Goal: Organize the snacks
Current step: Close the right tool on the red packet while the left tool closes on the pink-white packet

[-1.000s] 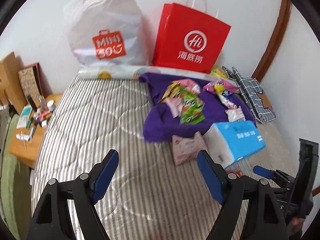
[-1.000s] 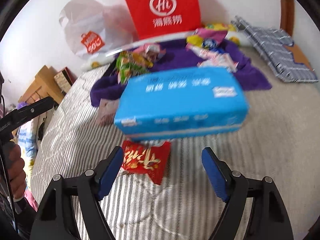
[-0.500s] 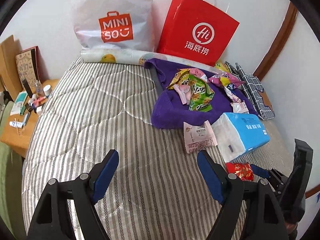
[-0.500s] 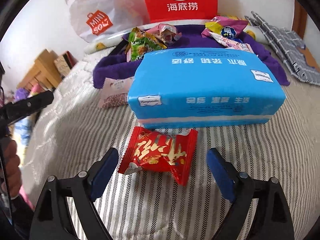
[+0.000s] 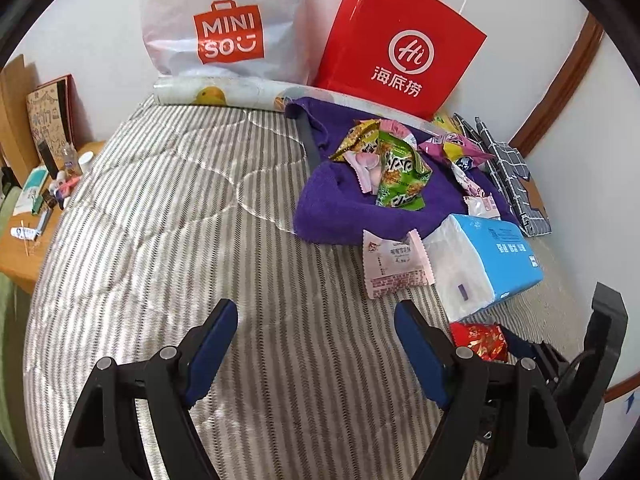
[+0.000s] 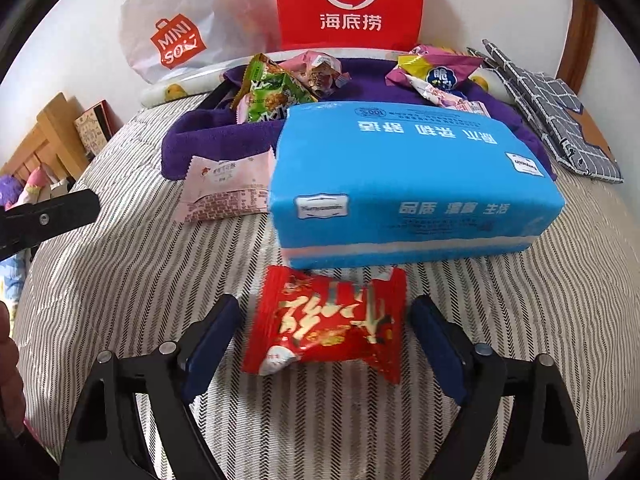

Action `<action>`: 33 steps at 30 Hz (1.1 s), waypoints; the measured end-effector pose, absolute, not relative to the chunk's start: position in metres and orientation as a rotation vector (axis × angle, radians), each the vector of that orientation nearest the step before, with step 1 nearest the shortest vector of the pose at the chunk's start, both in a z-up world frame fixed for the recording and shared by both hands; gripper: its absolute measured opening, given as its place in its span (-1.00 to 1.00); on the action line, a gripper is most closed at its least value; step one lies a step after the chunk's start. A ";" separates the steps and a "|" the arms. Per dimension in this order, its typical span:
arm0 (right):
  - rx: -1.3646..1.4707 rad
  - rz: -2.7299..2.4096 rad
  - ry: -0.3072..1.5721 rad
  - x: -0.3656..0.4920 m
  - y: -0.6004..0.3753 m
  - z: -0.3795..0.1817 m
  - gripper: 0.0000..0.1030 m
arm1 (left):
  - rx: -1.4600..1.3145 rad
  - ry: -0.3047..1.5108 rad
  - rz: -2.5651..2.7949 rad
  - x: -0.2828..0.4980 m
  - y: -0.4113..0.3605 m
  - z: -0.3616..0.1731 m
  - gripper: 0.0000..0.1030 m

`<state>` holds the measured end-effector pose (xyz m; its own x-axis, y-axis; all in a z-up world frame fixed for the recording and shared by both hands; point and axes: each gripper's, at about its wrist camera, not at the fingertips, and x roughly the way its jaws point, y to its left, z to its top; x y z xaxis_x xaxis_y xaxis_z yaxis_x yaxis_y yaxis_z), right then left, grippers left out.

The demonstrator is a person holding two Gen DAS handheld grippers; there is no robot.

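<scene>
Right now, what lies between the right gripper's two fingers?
The red snack packet lies on the striped bedcover inside the open right gripper, seemingly untouched by either finger; the right wrist view shows it.

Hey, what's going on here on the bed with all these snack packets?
A person is sorting snacks on a striped bed with two handheld grippers. The right gripper is open, straddling a red snack packet that lies in front of a blue tissue pack; it has not closed on it. The left gripper hangs open over bare bedding, holding nothing. More packets sit on a purple towel near two shopping bags.
</scene>
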<state>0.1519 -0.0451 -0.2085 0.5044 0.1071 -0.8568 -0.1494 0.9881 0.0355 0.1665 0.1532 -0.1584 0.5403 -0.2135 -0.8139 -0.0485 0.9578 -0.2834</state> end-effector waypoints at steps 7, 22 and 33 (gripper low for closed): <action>-0.040 0.198 1.000 0.149 -0.058 -0.205 0.13 | -0.269 1.006 -0.097 0.171 0.138 -0.162 0.55; 0.015 0.274 0.996 0.132 -0.114 -0.200 -0.18 | -0.267 1.017 -0.101 0.211 0.090 -0.180 0.54; 0.047 0.151 0.945 0.144 -0.186 -0.197 -0.18 | -0.201 1.020 -0.075 0.235 0.069 -0.194 0.53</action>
